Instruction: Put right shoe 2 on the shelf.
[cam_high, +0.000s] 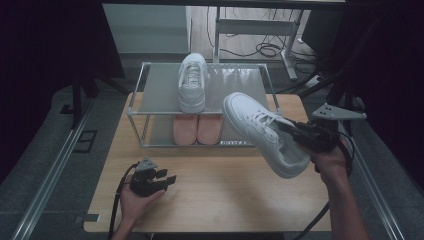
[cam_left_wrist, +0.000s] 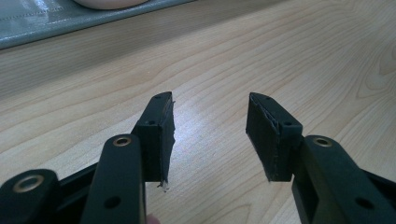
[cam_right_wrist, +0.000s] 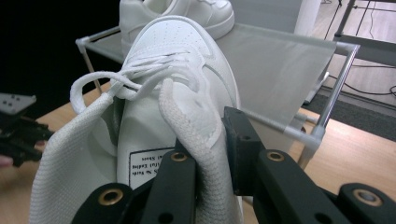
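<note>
Two grippers at work over a wooden counter. Right gripper, at the right of the high view, has its fingers clenched on the collar of a white sneaker; one finger sits inside the opening, the other outside against the side wall. Sneaker hangs clear of the counter, toe pointing to the upper left of the frame, toward the shoe rack, heel low beside the person's right hand. In the right gripper view the laces and tongue rise from the middle of the frame, and a printed label shows inside the shoe.

Left gripper lies low at the lower left of the high view, fingers released with only bare wood between them, well apart from the sneaker.

Rack stands at the far edge of the counter. A second white sneaker sits on its top shelf, toe away. A pink pair rests on the lower shelf.
</note>
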